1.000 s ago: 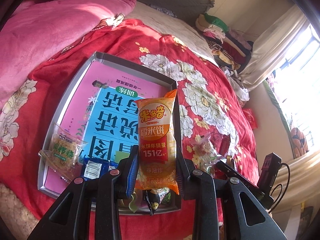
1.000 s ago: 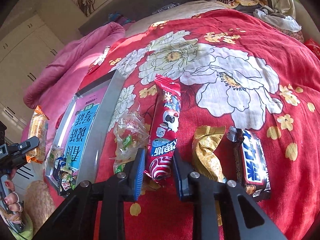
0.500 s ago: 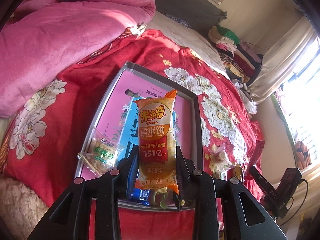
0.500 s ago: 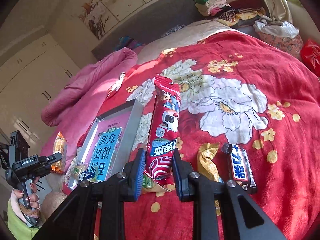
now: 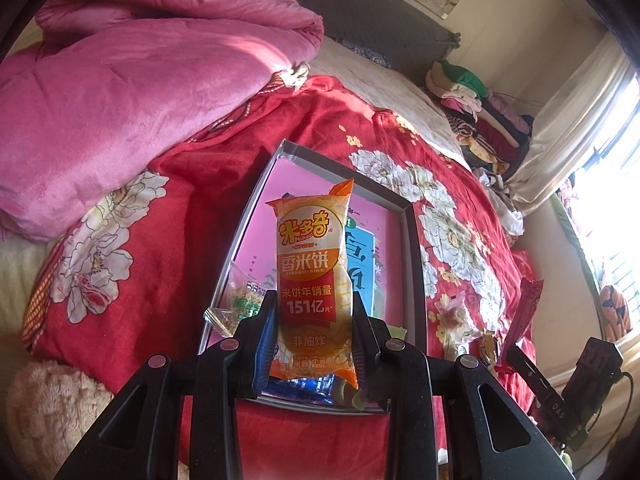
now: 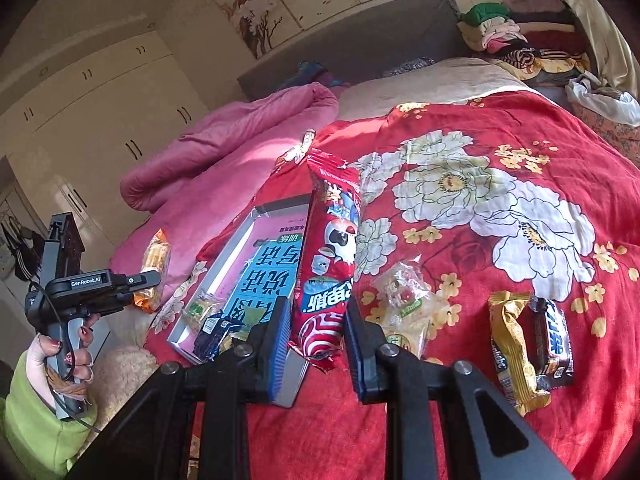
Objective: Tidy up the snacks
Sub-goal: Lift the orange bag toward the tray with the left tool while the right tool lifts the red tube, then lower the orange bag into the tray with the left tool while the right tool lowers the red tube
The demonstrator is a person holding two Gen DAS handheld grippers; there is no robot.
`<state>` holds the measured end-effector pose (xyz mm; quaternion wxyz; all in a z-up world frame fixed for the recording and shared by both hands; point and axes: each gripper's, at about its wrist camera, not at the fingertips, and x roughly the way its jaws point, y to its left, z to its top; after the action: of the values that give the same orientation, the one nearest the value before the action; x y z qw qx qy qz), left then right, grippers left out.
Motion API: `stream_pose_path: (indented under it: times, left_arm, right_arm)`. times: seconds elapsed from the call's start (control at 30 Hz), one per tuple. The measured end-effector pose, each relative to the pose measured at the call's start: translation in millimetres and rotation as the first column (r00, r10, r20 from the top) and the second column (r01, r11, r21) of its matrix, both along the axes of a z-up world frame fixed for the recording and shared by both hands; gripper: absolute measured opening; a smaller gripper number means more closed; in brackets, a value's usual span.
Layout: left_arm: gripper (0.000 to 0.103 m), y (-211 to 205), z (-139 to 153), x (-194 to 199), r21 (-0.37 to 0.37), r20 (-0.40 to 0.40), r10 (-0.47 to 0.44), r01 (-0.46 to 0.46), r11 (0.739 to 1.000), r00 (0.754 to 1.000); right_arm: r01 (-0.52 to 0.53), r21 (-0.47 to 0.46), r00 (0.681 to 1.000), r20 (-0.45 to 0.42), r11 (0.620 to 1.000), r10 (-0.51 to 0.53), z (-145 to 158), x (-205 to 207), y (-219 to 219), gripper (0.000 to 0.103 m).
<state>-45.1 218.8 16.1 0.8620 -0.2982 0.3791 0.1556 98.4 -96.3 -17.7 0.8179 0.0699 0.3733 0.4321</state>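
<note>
Two crinkly long packs (image 5: 312, 280) (image 6: 330, 256) clamped, one per gripper, over metal tray (image 5: 416, 280).

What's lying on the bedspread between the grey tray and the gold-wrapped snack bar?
In the right wrist view, a clear crinkly bag of small sweets lies between the grey tray and the gold-wrapped snack bar.

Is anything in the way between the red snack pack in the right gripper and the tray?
Nothing visible. The red snack pack is held above the bedspread right beside the tray, whose far half lies bare; small snacks crowd only its near end.
</note>
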Motion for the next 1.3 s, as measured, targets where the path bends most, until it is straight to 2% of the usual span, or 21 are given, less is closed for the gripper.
stream_pose_path:
  times: [0.2,0.33,0.73,1.3]
  left_arm:
    - [0.034,-1,-5,-3,0.036,-0.037,-0.004,0.005,0.999,0.999]
    - [0.034,-2,-14,-4,0.027,-0.065,-0.011,0.013,1.000,0.998]
    - [0.034,-9,-32,3,0.076,-0.151,-0.049,0.061,0.995,0.987]
    - [0.034,-17,-50,11,0.097,-0.224,-0.091,0.115,0.989,0.970]
  right_arm:
    - [-0.036,0.001,0.999,0.002,0.999,0.036,2,-6,12,0.027]
    - [-0.060,-0.003,0.998,0.009,0.998,0.060,3,-12,21,0.027]
    - [-0.112,-0.022,0.993,0.022,0.993,0.113,4,-30,40,0.027]
    - [-0.149,-0.032,0.989,-0.028,0.988,0.148,-10,-37,58,0.027]
